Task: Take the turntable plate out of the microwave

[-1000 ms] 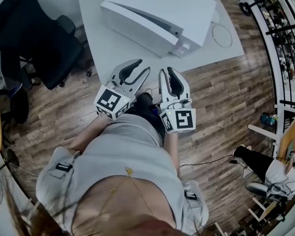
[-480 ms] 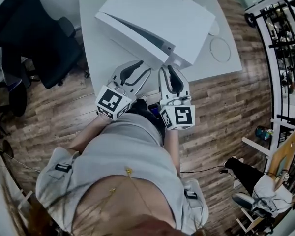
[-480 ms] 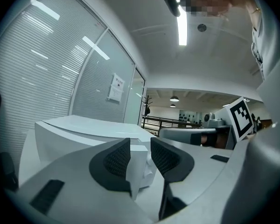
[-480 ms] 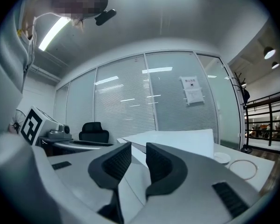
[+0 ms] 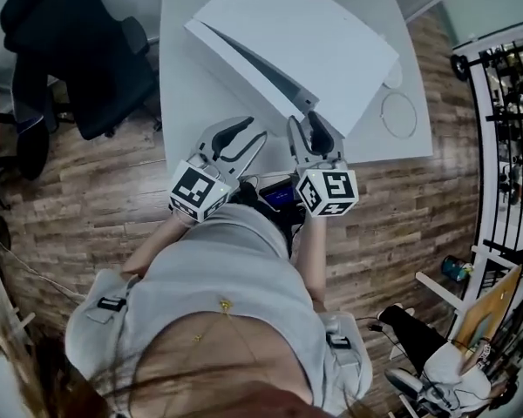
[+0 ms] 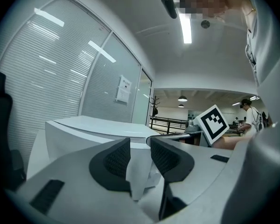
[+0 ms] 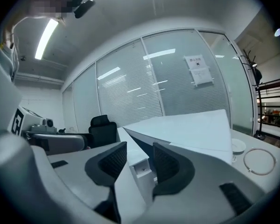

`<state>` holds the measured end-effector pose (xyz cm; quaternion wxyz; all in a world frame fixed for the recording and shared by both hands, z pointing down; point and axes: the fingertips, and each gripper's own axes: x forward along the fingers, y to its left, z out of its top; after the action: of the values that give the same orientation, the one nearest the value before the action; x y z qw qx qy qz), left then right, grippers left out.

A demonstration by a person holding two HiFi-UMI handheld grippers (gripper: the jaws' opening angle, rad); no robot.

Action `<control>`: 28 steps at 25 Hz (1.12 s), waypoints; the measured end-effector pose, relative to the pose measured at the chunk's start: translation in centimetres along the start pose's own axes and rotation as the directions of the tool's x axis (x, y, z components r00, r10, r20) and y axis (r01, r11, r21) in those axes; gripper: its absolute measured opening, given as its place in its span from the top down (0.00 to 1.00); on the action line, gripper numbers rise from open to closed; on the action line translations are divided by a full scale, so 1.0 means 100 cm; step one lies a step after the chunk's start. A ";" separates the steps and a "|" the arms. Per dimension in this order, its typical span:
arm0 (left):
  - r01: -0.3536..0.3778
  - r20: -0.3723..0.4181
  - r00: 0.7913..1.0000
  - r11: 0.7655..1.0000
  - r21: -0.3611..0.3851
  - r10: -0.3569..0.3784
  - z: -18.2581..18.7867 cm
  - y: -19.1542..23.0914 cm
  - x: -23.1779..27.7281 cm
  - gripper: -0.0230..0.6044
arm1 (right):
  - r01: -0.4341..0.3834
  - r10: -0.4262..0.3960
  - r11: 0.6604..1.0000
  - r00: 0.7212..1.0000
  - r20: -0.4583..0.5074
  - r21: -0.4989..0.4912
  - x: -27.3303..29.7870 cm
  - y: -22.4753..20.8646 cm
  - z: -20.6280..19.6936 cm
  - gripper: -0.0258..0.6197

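Observation:
A white microwave (image 5: 314, 42) stands on a white table (image 5: 183, 85). Its door is ajar, with a dark gap along the front; the turntable plate inside is hidden. My right gripper (image 5: 307, 120) is at the microwave's near front corner. Its jaws are opening, and in the right gripper view (image 7: 140, 150) the white end of the door (image 7: 142, 164) shows between them, with no pad clearly pressing on it. My left gripper (image 5: 251, 129) hovers beside it over the table's edge. Its jaws (image 6: 140, 146) stand a little apart with nothing between them, facing the microwave (image 6: 84, 129).
A clear ring (image 5: 398, 114) lies on the table to the right of the microwave, and a round white dish (image 5: 392, 75) peeks out behind it. A black office chair (image 5: 78, 50) stands to the left of the table. Black railings (image 5: 506, 103) line the far right.
Both grippers have moved up to the table's edge and the microwave's front. The right one came further, to the front corner, and its jaws have spread a little.

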<state>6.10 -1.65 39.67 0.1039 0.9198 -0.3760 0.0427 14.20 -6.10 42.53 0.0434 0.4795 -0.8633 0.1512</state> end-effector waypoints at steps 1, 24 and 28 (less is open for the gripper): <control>-0.005 0.001 1.000 1.000 -0.001 0.005 0.000 0.001 -0.001 0.74 | -0.016 0.016 1.000 1.000 -0.008 0.010 0.002 0.000 0.000 0.71; 0.121 0.003 0.993 0.991 -0.054 -0.121 0.009 0.019 -0.050 0.74 | -0.304 0.307 0.951 0.926 -0.221 0.052 -0.009 0.111 -0.037 0.77; 0.127 0.019 0.992 0.984 -0.124 -0.126 0.024 0.027 -0.076 0.74 | -0.474 0.486 0.874 0.840 -0.240 0.110 -0.005 0.161 -0.047 0.78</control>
<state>-1.22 1.11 36.61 0.1616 0.9338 -0.3192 0.0072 0.63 3.68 43.37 0.1059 0.2248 -0.9387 0.2388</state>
